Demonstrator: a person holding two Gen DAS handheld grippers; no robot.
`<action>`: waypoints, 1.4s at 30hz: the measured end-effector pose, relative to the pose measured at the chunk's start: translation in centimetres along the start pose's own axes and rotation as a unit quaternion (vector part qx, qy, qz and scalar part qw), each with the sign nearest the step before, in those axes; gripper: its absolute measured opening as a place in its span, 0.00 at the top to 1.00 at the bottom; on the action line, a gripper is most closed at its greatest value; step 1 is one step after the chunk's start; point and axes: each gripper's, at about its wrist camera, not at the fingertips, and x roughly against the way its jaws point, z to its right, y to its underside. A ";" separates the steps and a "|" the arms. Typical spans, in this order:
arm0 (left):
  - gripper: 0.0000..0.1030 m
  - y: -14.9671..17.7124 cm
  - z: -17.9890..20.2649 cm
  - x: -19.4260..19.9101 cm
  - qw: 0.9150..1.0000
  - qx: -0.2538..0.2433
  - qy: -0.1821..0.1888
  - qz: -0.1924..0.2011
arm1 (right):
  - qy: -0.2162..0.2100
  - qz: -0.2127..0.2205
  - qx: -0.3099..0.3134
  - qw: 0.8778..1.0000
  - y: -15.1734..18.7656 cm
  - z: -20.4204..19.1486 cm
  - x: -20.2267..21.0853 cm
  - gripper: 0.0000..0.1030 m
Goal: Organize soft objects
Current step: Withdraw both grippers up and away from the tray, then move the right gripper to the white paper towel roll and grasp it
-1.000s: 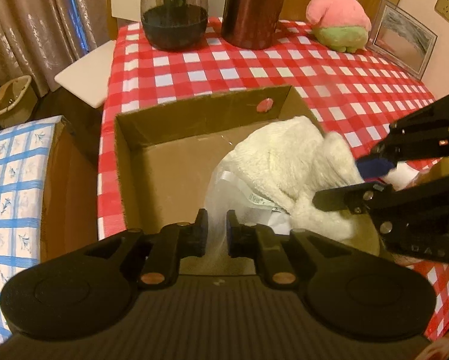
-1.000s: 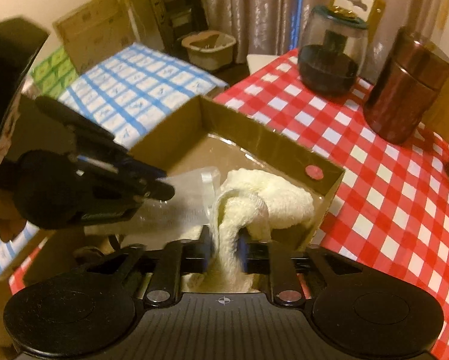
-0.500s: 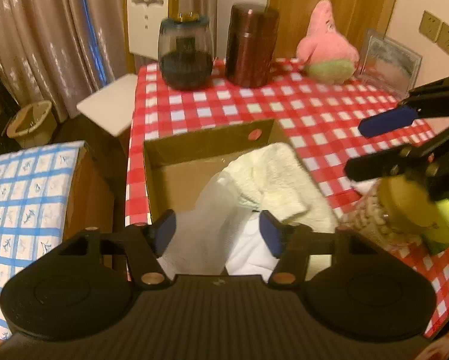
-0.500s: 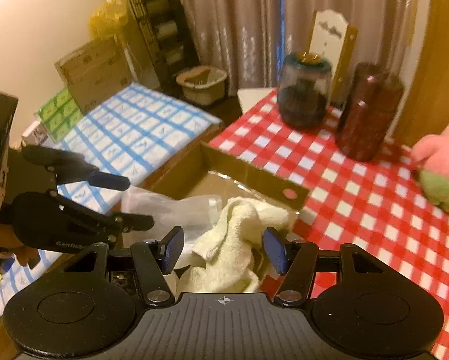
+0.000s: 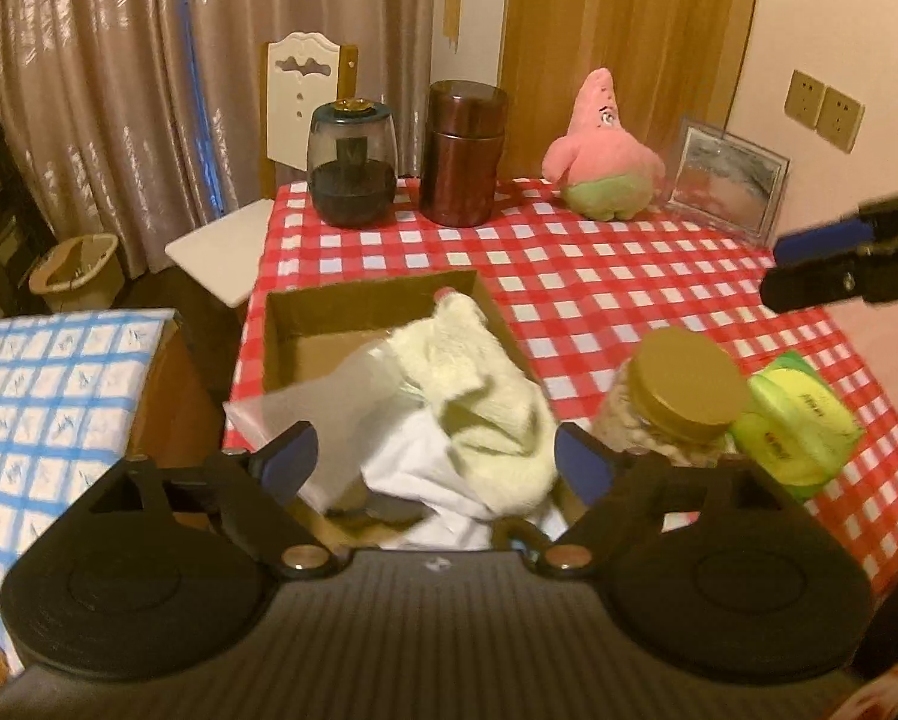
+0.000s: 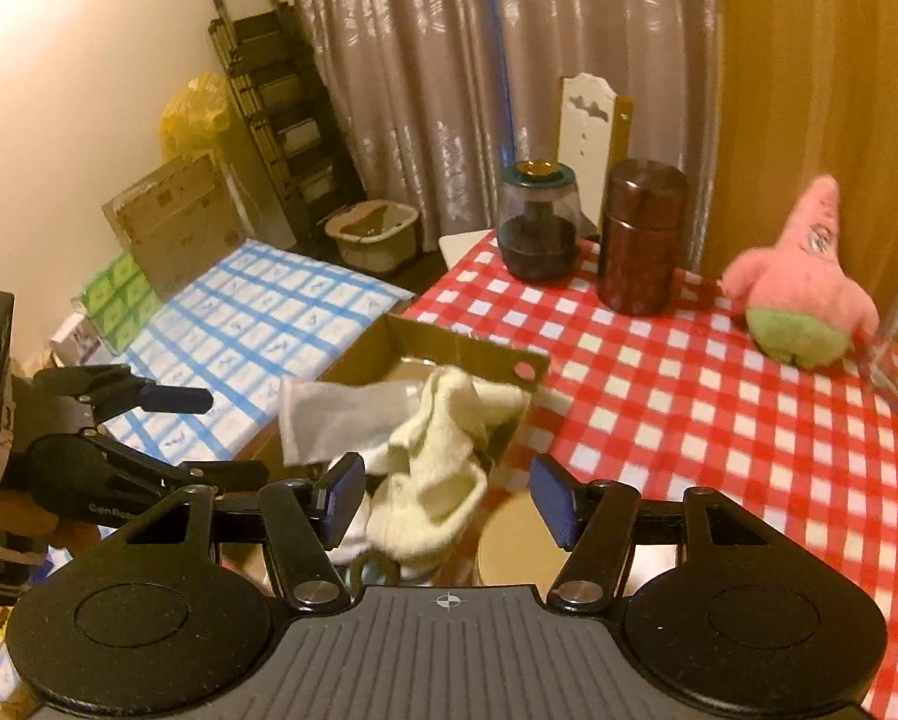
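Observation:
A cream towel (image 5: 478, 384) lies heaped in the cardboard box (image 5: 377, 306), draped over its near right side. A clear plastic bag (image 5: 329, 414) and a white cloth (image 5: 413, 480) lie beside it. My left gripper (image 5: 434, 459) hangs above and in front of the box; its jaws are opening wide and nothing is pressed between them. My right gripper (image 6: 449, 497) is open above the towel (image 6: 443, 462) and touches nothing. In the left wrist view the right gripper (image 5: 826, 264) shows at the right edge. A pink star plush (image 5: 598, 150) sits at the table's back.
A gold-lidded jar (image 5: 682, 384) and a green tissue pack (image 5: 796, 420) stand right of the box. At the back are a dark glass jar (image 5: 353, 174), a brown canister (image 5: 463, 153) and a picture frame (image 5: 724, 180). A blue-checked surface (image 5: 47, 396) lies left.
Both grippers went from shut to open, the left letting go of the plastic bag and the right of the towel. Both rose and drew back; towel and bag now rest in the box.

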 end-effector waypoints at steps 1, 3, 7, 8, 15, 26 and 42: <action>0.14 0.5 0.5 0.4 1.000 0.004 -0.005 0.001 | 0.001 0.001 -0.006 1.000 0.6 0.1 0.5 0.41; 0.13 1.3 1.3 1.1 1.000 0.016 -0.013 0.005 | 0.006 0.003 -0.016 1.000 1.9 0.5 1.5 0.40; 0.12 3.0 3.2 2.4 0.999 0.040 -0.009 0.025 | 0.020 0.012 -0.033 0.999 4.4 1.7 3.9 0.40; 0.12 3.4 3.7 2.7 0.999 0.040 -0.008 0.033 | 0.023 0.015 -0.040 0.999 5.1 2.2 4.6 0.40; 0.12 5.5 6.8 3.8 0.996 0.041 -0.001 0.073 | 0.062 0.034 -0.091 0.993 8.9 5.7 8.9 0.40; 0.12 7.6 10.7 3.0 0.999 0.011 0.015 0.038 | 0.094 0.031 -0.113 0.989 14.1 7.9 11.5 0.40; 0.13 9.3 15.5 0.6 0.995 -0.086 0.040 0.014 | 0.097 0.014 -0.108 0.989 15.8 9.1 11.0 0.40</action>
